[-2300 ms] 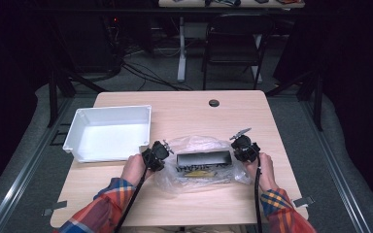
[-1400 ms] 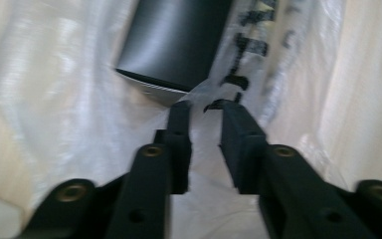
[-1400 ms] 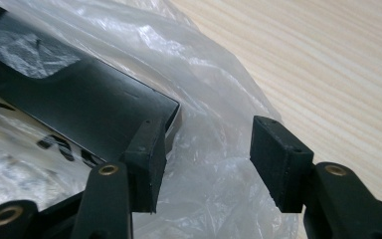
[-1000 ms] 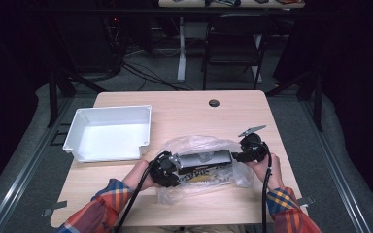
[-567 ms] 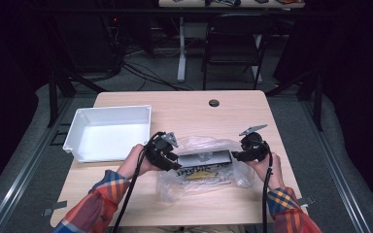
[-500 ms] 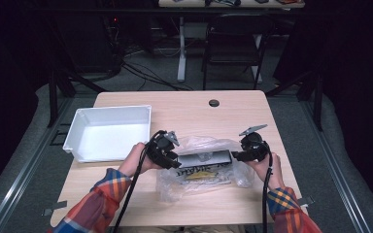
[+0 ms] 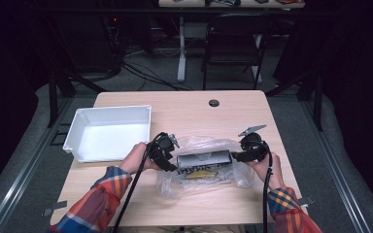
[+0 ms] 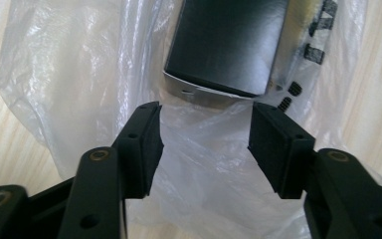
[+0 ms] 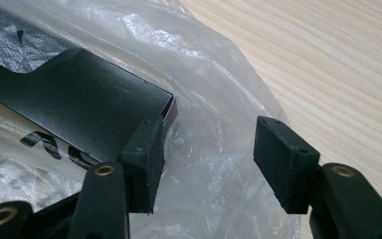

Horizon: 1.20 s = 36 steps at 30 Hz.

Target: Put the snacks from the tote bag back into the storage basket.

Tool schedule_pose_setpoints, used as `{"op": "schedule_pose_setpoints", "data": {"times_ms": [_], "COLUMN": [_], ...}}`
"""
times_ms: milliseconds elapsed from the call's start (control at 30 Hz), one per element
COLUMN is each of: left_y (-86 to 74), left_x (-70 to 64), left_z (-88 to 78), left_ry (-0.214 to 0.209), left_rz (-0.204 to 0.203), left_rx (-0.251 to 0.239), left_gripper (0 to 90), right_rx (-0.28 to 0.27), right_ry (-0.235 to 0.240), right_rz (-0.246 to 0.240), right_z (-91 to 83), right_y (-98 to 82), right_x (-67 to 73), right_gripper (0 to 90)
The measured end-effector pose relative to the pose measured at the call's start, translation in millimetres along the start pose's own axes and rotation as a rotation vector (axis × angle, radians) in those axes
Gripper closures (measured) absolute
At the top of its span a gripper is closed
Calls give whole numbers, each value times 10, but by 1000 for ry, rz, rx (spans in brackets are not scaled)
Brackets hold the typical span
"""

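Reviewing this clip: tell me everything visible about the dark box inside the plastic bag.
The box is long, rectangular and dark grey with a matte, cardboard-like look. It lies flat inside the crinkled clear plastic bag on the wooden table, lengthwise between the left gripper and right gripper. Both grippers are open at its ends, bag film between their jaws. Beneath it lies something with black lettering and a yellow patch. A thin pale edge shows at its left end.

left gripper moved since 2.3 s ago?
Yes. In the high view the left gripper now sits past the white tray's near right corner, further right, at the dark box's left end inside the plastic bag.
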<state>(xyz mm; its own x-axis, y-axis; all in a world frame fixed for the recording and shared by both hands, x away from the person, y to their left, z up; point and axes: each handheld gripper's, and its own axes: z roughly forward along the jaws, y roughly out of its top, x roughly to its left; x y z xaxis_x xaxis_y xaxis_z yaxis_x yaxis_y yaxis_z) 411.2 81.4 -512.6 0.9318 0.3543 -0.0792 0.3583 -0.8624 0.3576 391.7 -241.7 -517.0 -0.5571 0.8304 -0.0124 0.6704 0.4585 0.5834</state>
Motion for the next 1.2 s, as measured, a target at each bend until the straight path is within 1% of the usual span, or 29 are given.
{"op": "schedule_pose_setpoints", "data": {"times_ms": [33, 67, 133, 167, 200, 233, 267, 300, 333, 367, 400, 433, 467, 500, 533, 600, 667, 700, 733, 900, 933, 967, 1000, 1033, 1200], "left_y": [-1, -2, -2, 4, 8, 15, 31, 58, 79, 120, 146, 183, 220, 259, 307, 365, 411, 427, 439, 448, 449, 452, 453, 448, 430], "left_x": [17, 27, 28, 10, 0, -4, -15, -25, -32, -44, -50, -57, -70, -82, -95, -122, -157, -171, -183, -194, -196, -197, -192, -184, -187], "left_z": [5, 9, 13, -5, -23, -54, -80, -108, -118, -128, -132, -126, -116, -104, -74, -22, 32, 53, 68, 78, 78, 84, 94, 112, 189], "left_ry": [-13, -13, -26, -18, -11, -22, -16, -6, -7, 9, 14, 5, 10, 27, 15, 18, 9, 13, 19, 20, 25, 41, 41, 22, 21], "left_rz": [-1, -2, 9, 13, 17, 17, 20, 23, 24, 36, 38, 39, 46, 55, 64, 79, 93, 95, 106, 115, 115, 115, 117, 110, 111], "left_rx": [-4, -5, -8, -9, -22, -41, -56, -69, -74, -90, -96, -104, -107, -106, -96, -85, -72, -64, -50, -52, -49, -36, -28, -25, 0], "left_gripper": [440, 435, 418, 413, 399, 396, 395, 396, 397, 397, 402, 404, 407, 413, 420, 424, 423, 422, 415, 393, 391, 391, 380, 378, 374], "right_rx": [4, 5, 7, 6, 6, 1, 0, 1, 2, 0, 1, -4, -6, -10, -6, -8, -5, -3, -6, 3, 4, 5, 3, 3, 5], "right_ry": [-1, -2, 3, 1, 3, -1, -1, 3, 3, 1, 2, 1, 4, 6, 9, 5, 9, 10, 8, 12, 12, 10, 6, 8, 8], "right_rz": [-3, -3, -3, -4, -7, -5, -6, -9, -10, -10, -13, -14, -14, -13, -16, -17, -21, -23, -21, -16, -16, -13, -14, -13, -12], "right_z": [-1, -3, -3, -2, -3, -1, 1, 2, 4, 2, -4, -5, -8, -9, -13, -16, -17, -18, -16, -16, -14, -11, -6, -5, 2], "right_y": [-2, -6, -9, -10, -9, -10, -10, -10, -10, -10, -6, -5, -4, -5, -4, -8, -8, -10, -12, -17, -17, -16, -15, -14, -14], "right_x": [-3, -7, -15, -15, -13, -6, -3, -2, 4, 7, 11, 12, 15, 18, 15, 14, 8, 6, 7, -2, -2, 2, 4, 7, 8], "right_gripper": [454, 454, 453, 452, 452, 452, 452, 452, 452, 452, 452, 452, 451, 452, 452, 452, 451, 451, 451, 448, 448, 446, 446, 446, 446]}}
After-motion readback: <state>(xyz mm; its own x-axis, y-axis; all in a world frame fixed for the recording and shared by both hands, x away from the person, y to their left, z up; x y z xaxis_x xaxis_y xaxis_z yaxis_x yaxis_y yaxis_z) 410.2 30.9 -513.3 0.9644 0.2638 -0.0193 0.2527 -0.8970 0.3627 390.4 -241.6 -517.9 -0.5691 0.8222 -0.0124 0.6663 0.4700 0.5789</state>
